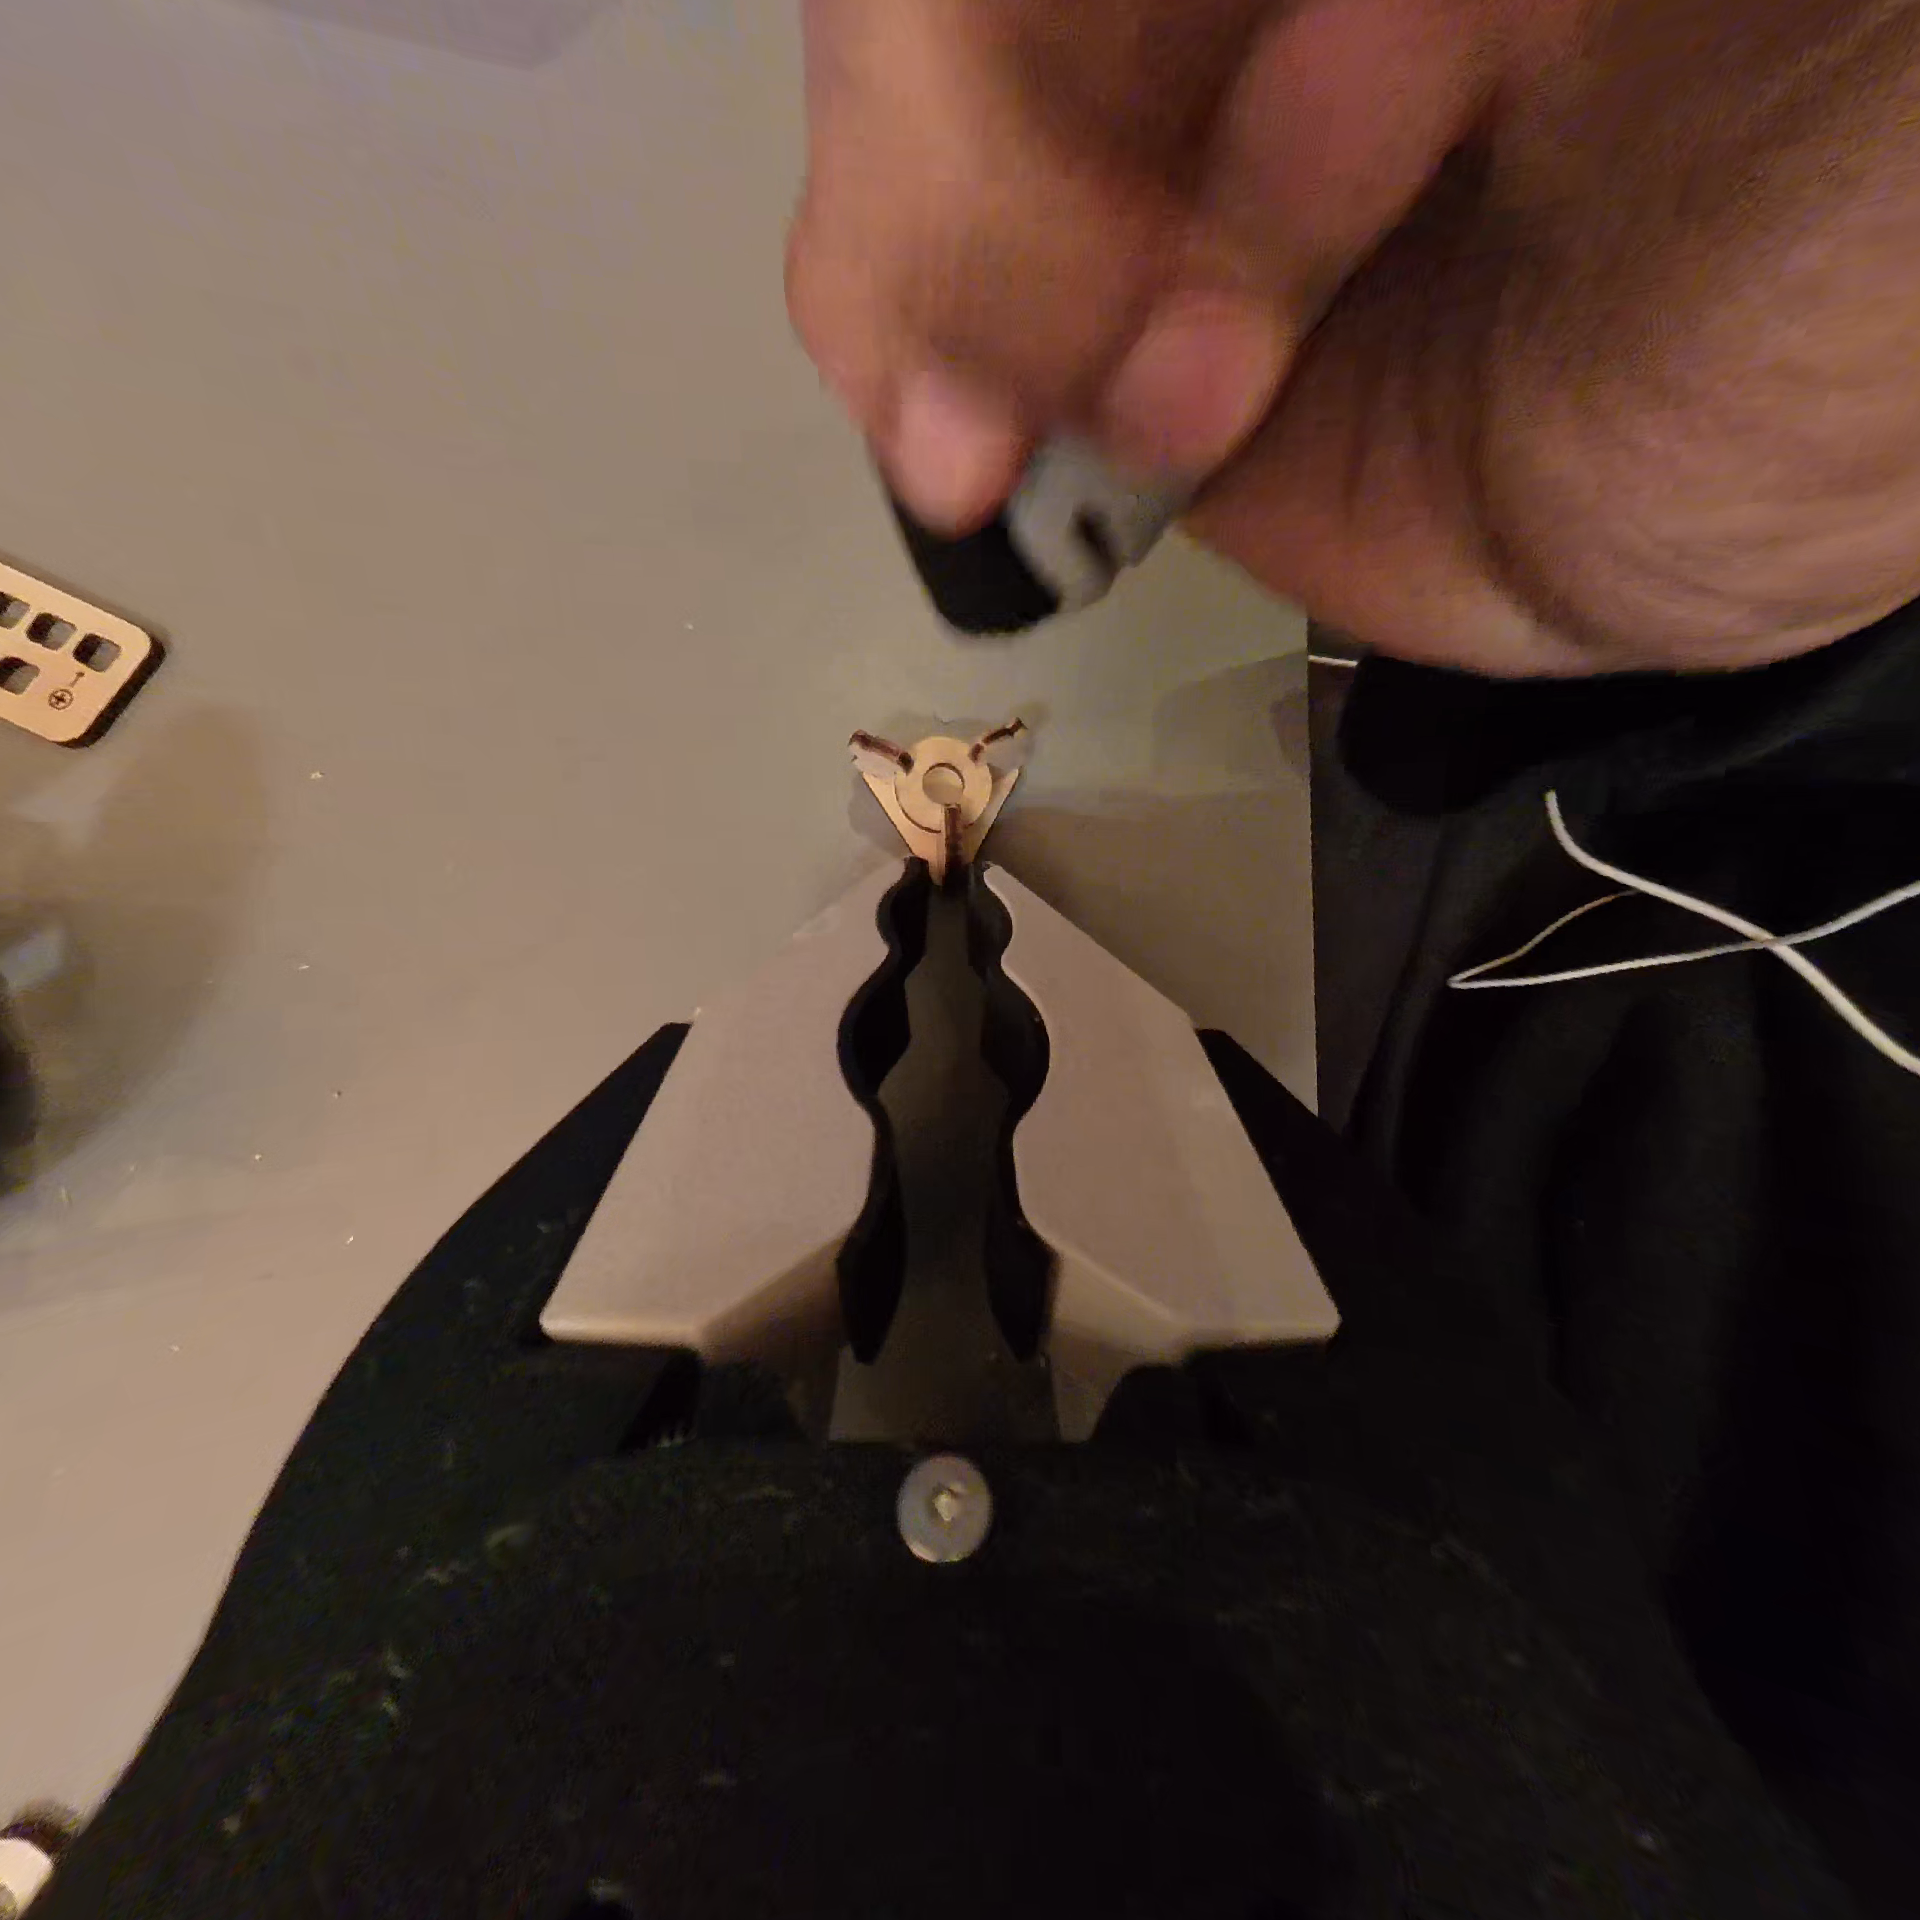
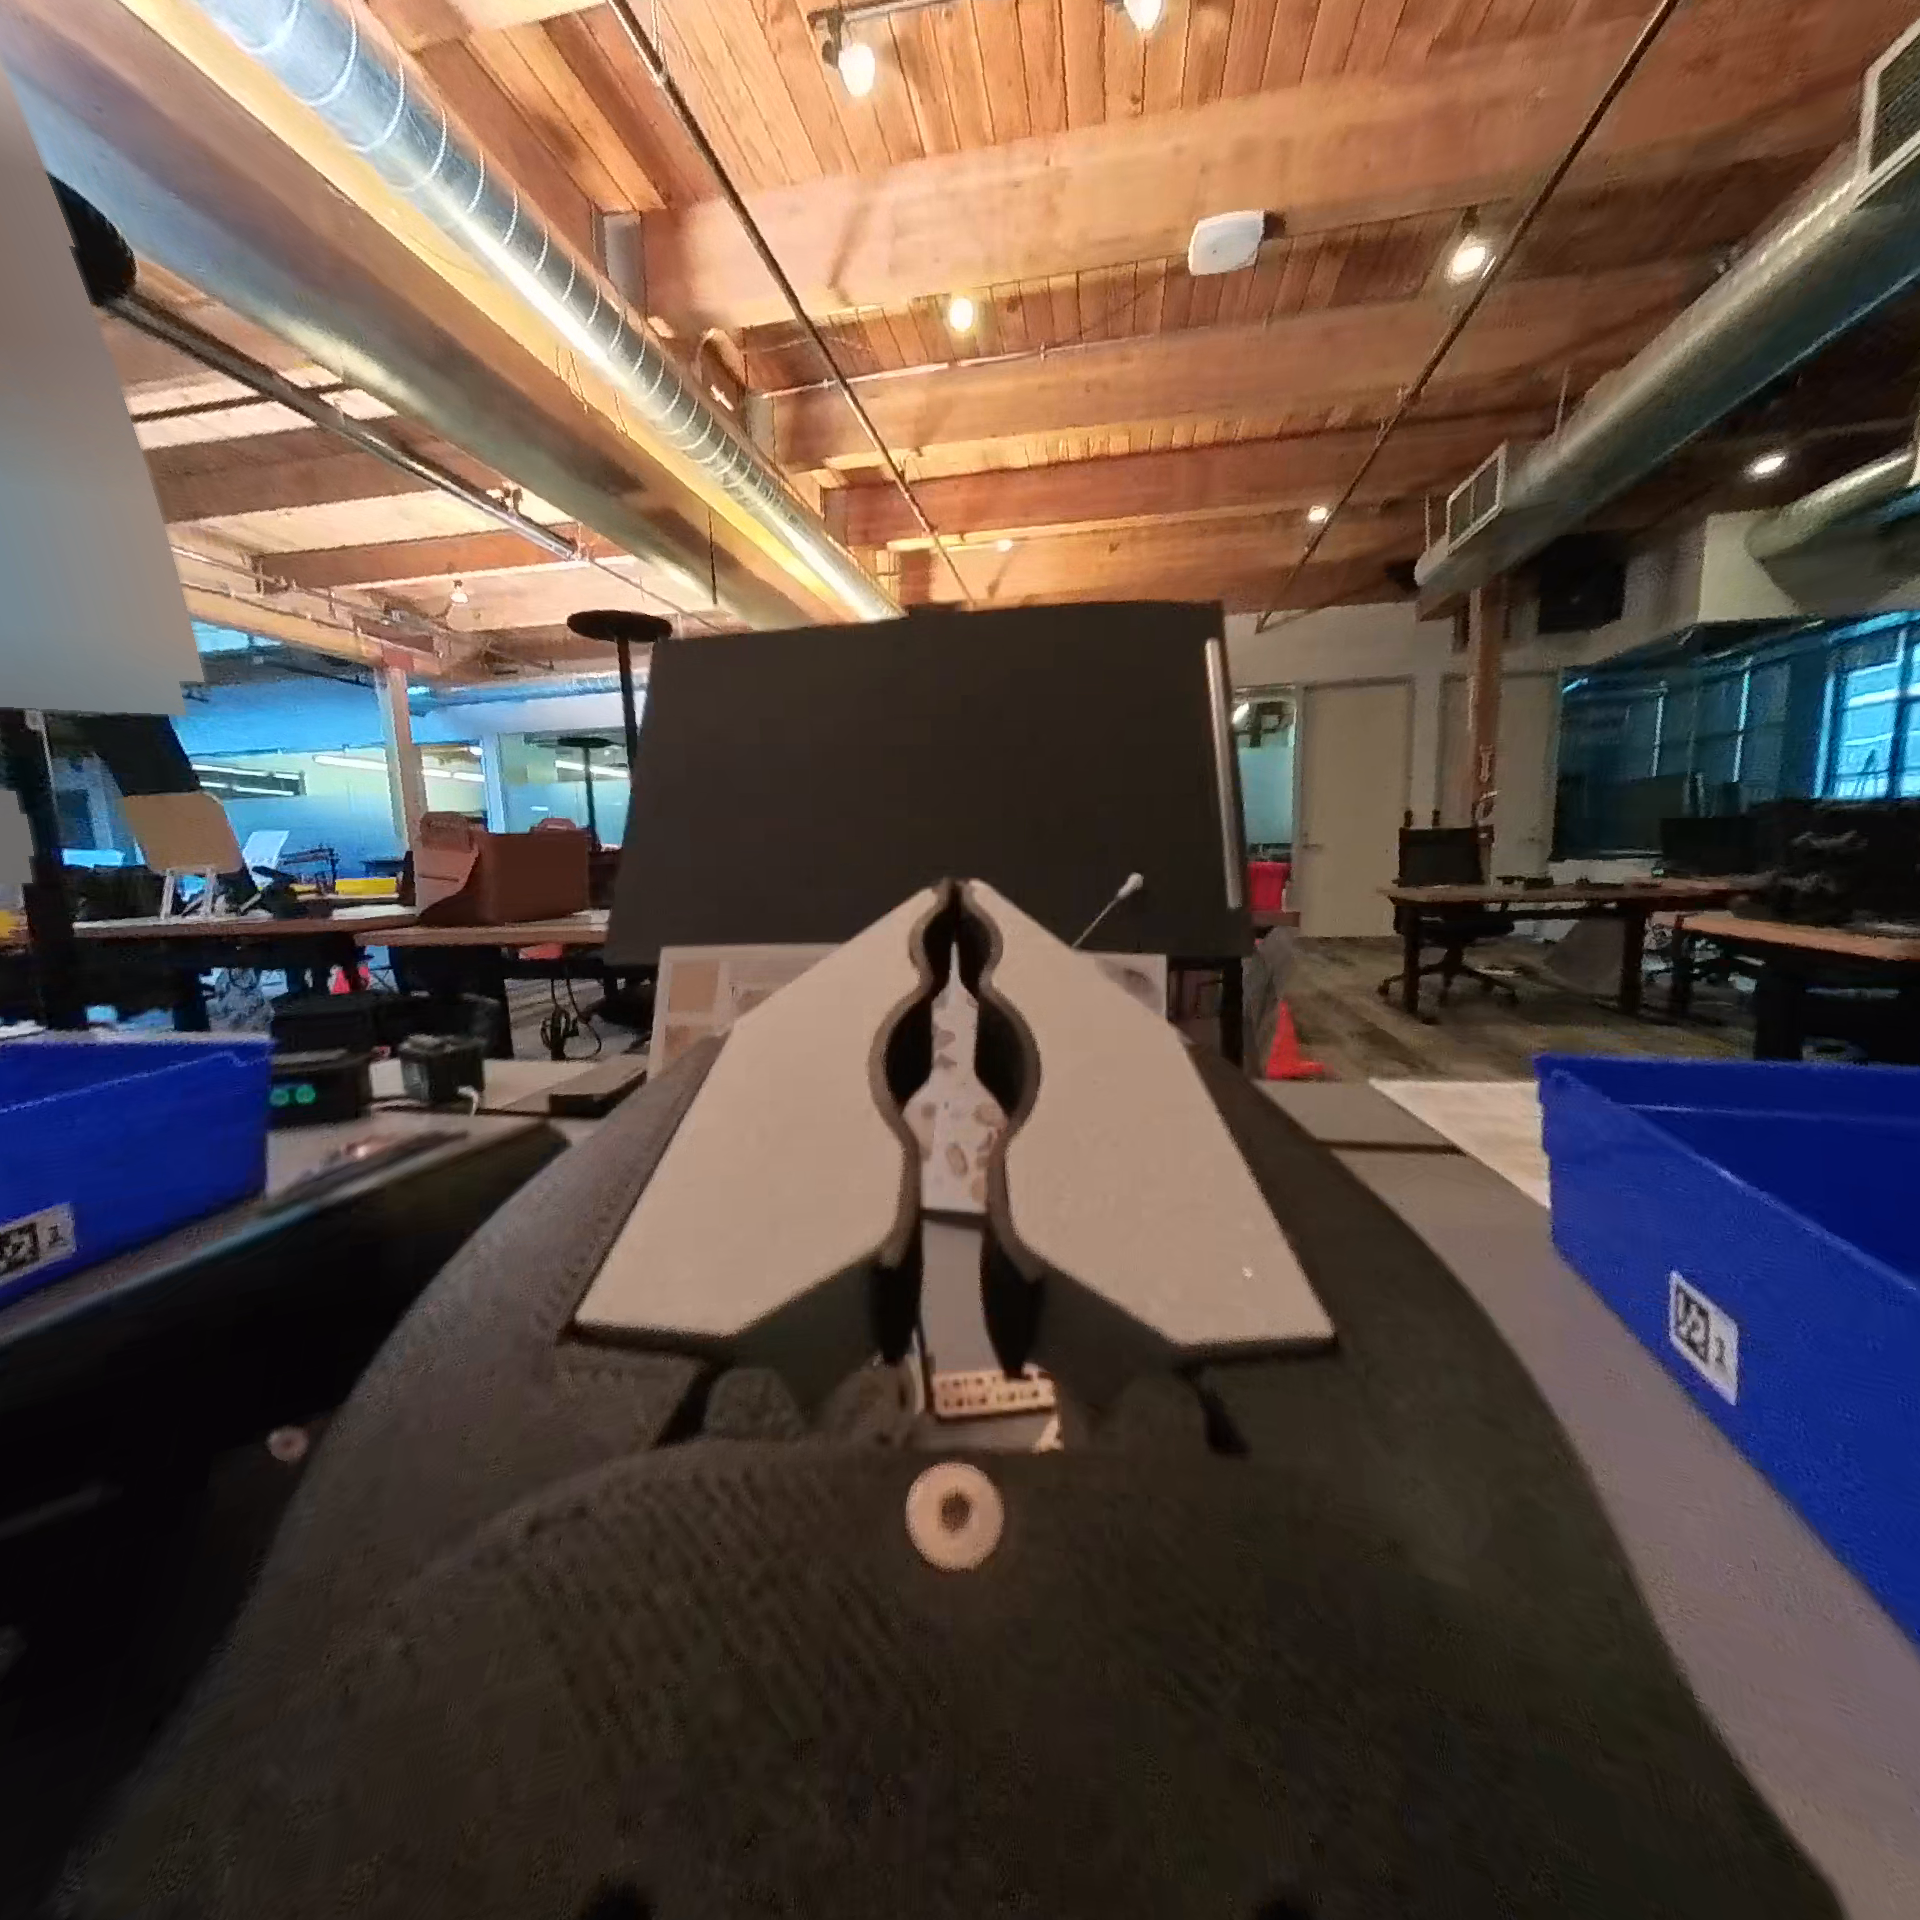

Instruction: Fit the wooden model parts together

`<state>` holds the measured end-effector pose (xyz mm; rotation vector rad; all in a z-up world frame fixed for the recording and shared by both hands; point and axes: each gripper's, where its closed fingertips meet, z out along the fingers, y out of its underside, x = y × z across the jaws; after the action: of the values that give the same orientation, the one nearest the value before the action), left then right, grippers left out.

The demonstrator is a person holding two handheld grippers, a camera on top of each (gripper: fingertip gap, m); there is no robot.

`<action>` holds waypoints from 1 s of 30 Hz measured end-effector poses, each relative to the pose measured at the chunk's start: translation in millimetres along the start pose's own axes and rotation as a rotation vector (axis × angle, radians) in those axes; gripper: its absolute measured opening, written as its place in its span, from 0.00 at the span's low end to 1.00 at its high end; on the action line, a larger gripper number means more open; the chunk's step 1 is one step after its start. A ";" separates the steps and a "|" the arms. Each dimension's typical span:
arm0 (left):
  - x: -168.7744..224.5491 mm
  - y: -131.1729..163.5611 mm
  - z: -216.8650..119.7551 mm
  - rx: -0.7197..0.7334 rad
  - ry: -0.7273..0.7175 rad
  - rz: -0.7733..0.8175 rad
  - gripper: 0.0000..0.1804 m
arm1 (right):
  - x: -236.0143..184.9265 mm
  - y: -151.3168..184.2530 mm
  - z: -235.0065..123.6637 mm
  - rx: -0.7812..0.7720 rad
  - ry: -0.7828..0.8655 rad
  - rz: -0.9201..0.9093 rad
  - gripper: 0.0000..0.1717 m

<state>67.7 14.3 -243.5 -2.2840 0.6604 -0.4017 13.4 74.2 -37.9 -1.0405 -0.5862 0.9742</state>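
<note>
My left gripper (image 1: 943,883) has its jaws nearly together, clamped on the lowest tip of a small triangular wooden piece (image 1: 935,795). The piece bears one round centre hole and three slotted corners, and it stands over the grey tabletop (image 1: 468,416). Taking this piece as landmark: directly beyond it a bare hand (image 1: 1351,312) hovers, pinching one small grey-and-black block (image 1: 1029,540) between fingertips, apart from the piece and blurred. Far to its left, at the frame edge, lies one wooden card (image 1: 62,665) with square cut-outs and a small engraved mark I cannot read. To its right the tabletop ends against dark cloth crossed by thin white cords (image 1: 1662,935).

My right gripper (image 2: 956,888) has its jaws together, tips meeting on nothing, pointed up toward a black panel (image 2: 935,779). One white-tipped swab (image 2: 1117,904) juts just right of the tips. Two blue bins (image 2: 1714,1247) (image 2: 125,1132) flank the gripper, one on each side, each carrying one white sticker with a black pattern. A printed sheet (image 2: 696,997) lies beneath the panel. Overhead run wooden beams and one silver duct (image 2: 499,239).
</note>
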 end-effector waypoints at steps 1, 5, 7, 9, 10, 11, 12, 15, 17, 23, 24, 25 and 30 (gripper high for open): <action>0.1 -0.1 0.1 0.000 0.005 -0.004 0.03 | -2.0 30.0 -0.3 -0.076 -0.005 0.005 0.00; -1.0 -0.2 0.1 0.000 -0.009 0.001 0.02 | -3.4 41.1 3.1 -0.094 0.001 0.006 0.00; -1.0 -0.4 0.2 0.000 -0.017 0.010 0.02 | -0.7 15.3 2.2 -0.030 0.011 -0.021 0.00; -0.9 -0.4 0.2 0.000 -0.014 0.008 0.02 | 2.6 3.3 1.0 -0.005 0.014 -0.013 0.00; -0.8 -0.3 0.2 0.000 -0.011 0.005 0.02 | 2.9 11.1 0.2 -0.024 0.013 -0.006 0.00; -0.6 -0.3 0.3 0.000 -0.007 0.002 0.02 | 2.7 34.1 -2.1 -0.085 0.008 0.008 0.00; -0.4 -0.4 0.4 0.001 -0.005 0.002 0.02 | 0.8 49.6 -3.4 -0.115 -0.002 0.014 0.00; -0.6 -0.4 0.5 0.000 -0.014 0.009 0.01 | -3.3 43.1 1.0 -0.109 -0.005 -0.016 0.00; -0.6 -0.6 0.5 0.000 -0.020 0.015 0.01 | 1.9 18.7 0.1 -0.049 0.010 -0.038 0.00; -0.3 -0.7 0.6 -0.001 -0.012 0.011 0.01 | -0.1 48.8 -0.7 -0.129 -0.007 -0.013 0.00; -0.2 -0.7 0.5 -0.001 -0.013 0.013 0.01 | -0.1 51.5 1.2 -0.153 -0.005 -0.015 0.00; -0.2 -0.6 0.6 -0.001 -0.015 0.015 0.01 | -0.2 48.3 2.1 -0.150 -0.007 -0.004 0.00; -0.2 -0.8 0.5 -0.001 -0.021 0.022 0.01 | 8.5 16.7 3.7 -0.072 0.013 0.012 0.00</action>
<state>68.0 15.2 -243.3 -2.2773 0.6741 -0.3662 8.0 86.1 -51.8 -1.1151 -0.6082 0.9621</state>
